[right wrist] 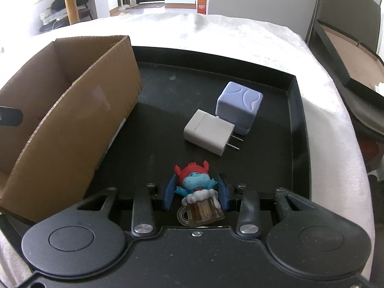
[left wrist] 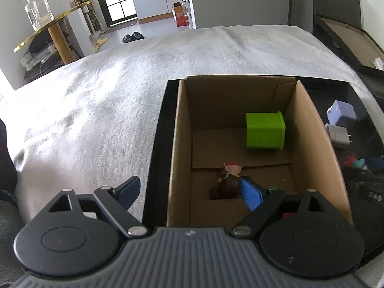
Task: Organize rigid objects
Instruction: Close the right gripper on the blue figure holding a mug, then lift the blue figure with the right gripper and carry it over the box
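A cardboard box [left wrist: 182, 144] stands on a black tray [right wrist: 295, 110]. In the box lie a green block [left wrist: 265, 130] and a small brown figurine with a red cap [left wrist: 228, 182]. My left gripper [left wrist: 189, 192] is open wide, astride the box's left wall, its right pad beside the figurine. My right gripper [right wrist: 196, 192] has its jaws around a blue-and-red figurine in a beer mug [right wrist: 198, 192] on the tray; the pads stand close on both sides, contact unclear. A white plug adapter [right wrist: 208, 132] and a lilac cube [right wrist: 237, 105] lie farther on the tray.
The box [right wrist: 72, 110] fills the tray's left part. The tray sits on a white cloth-covered table [left wrist: 96, 96]. A dark open case [right wrist: 348, 55] is at the right. A gold shelf with a glass jar [left wrist: 38, 12] stands far left.
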A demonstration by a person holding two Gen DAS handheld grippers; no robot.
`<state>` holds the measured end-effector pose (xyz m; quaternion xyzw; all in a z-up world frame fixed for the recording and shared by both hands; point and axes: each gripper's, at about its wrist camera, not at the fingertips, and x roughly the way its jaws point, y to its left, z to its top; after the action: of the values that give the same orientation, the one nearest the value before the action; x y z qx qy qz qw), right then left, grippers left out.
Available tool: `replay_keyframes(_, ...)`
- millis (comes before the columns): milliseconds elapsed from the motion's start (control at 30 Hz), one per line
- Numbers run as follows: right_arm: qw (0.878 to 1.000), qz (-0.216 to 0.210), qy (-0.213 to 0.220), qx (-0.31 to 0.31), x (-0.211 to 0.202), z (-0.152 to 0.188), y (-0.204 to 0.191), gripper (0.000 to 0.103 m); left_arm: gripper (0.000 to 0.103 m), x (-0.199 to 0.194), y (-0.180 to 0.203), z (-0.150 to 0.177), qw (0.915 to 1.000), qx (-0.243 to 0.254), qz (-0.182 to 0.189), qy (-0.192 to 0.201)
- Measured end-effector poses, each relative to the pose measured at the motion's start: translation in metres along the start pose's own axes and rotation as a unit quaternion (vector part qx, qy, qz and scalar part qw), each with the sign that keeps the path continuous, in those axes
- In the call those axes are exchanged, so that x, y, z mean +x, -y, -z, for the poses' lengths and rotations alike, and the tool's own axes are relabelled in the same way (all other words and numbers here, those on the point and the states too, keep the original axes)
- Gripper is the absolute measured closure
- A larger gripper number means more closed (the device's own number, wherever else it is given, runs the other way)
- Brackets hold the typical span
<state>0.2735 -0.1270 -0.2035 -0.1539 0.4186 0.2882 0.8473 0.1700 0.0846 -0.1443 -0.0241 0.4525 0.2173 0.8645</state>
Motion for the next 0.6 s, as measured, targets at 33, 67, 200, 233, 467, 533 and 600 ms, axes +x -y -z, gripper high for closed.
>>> replay_keyframes(33, 1.0, 0.001, 0.002, 0.0, -0.003, -0.001, 0.0, 0.066, 0.015, 0.001, 0.0, 0.0, 1.0, 0.0, -0.003, 0.001)
replay_keyframes(67, 1.0, 0.002, 0.005, 0.0, -0.006, -0.002, -0.001, 0.066, 0.015, 0.001, 0.0, 0.001, 1.0, -0.001, -0.005, 0.002)
replay_keyframes(200, 1.0, 0.0, 0.014, -0.003, -0.017, -0.008, -0.005, 0.066, 0.016, 0.001, 0.0, 0.002, 0.9999, -0.003, -0.01, 0.012)
replay_keyframes(233, 1.0, 0.0, 0.017, -0.006, -0.019, -0.01, -0.007, 0.066, 0.016, 0.001, 0.0, 0.003, 0.9999, -0.003, -0.009, 0.013)
replay_keyframes(467, 0.999, -0.001, 0.041, -0.018, -0.037, -0.02, -0.017, 0.066, 0.026, 0.0, -0.002, 0.007, 0.9996, -0.007, -0.009, 0.027)
replay_keyframes(533, 0.999, -0.004, 0.049, -0.022, -0.041, -0.023, -0.02, 0.066, 0.033, 0.0, -0.003, 0.007, 0.9995, -0.011, -0.007, 0.028)
replay_keyframes(600, 0.998, -0.005, 0.055, -0.025, -0.045, -0.025, -0.023, 0.066, 0.042, 0.0, -0.004, 0.008, 0.9995, -0.012, -0.006, 0.028)
